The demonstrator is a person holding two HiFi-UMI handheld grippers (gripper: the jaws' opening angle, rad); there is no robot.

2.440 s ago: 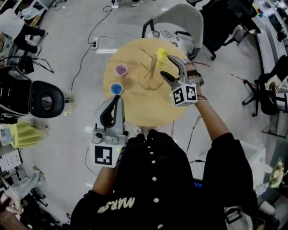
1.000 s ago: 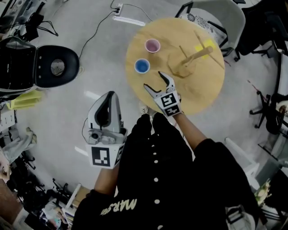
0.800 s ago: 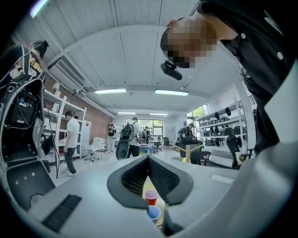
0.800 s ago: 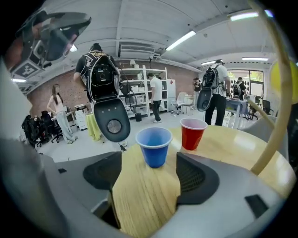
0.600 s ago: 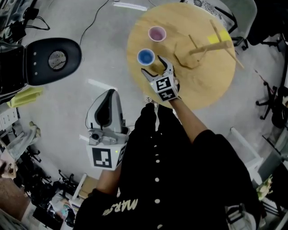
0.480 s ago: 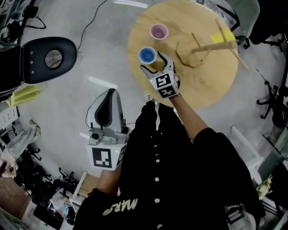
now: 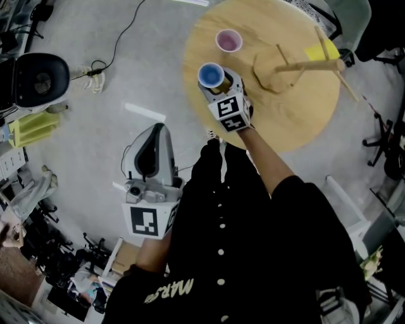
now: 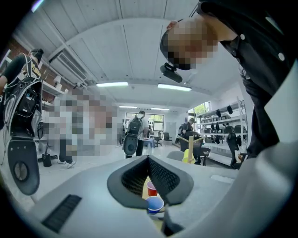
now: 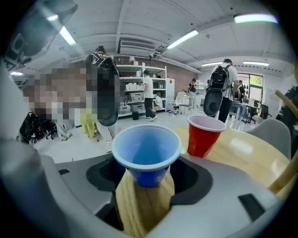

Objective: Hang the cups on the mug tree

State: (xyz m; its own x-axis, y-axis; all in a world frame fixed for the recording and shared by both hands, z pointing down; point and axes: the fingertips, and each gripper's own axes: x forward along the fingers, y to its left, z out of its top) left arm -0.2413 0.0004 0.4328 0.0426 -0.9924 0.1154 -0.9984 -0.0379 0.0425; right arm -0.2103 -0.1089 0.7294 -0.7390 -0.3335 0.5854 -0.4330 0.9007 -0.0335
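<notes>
A blue cup [image 7: 210, 73] stands upright near the round wooden table's [image 7: 291, 120] left edge. My right gripper [image 7: 215, 83] reaches around it. In the right gripper view the blue cup [image 9: 145, 151] sits between the jaws of the right gripper [image 9: 145, 173], which have just been closing; the pads meet its walls under the rim. A red cup [image 7: 228, 40] [image 9: 203, 135] stands just beyond. The mug tree [image 7: 297, 64] carries a yellow cup [image 7: 321, 50]. My left gripper [image 7: 157, 128] [image 8: 149, 161] hangs off the table by my body, shut and empty.
A black office chair [image 7: 35, 79] stands on the floor at the left, a cable [image 7: 120, 38] trails beside it, and a grey chair [image 7: 351, 16] is behind the table. The table's right and near parts lie beside the tree. People stand far off in the room.
My right gripper moved from the table's near edge up to the blue cup, and its spread jaws drew in around it. The left gripper stayed by my body.
</notes>
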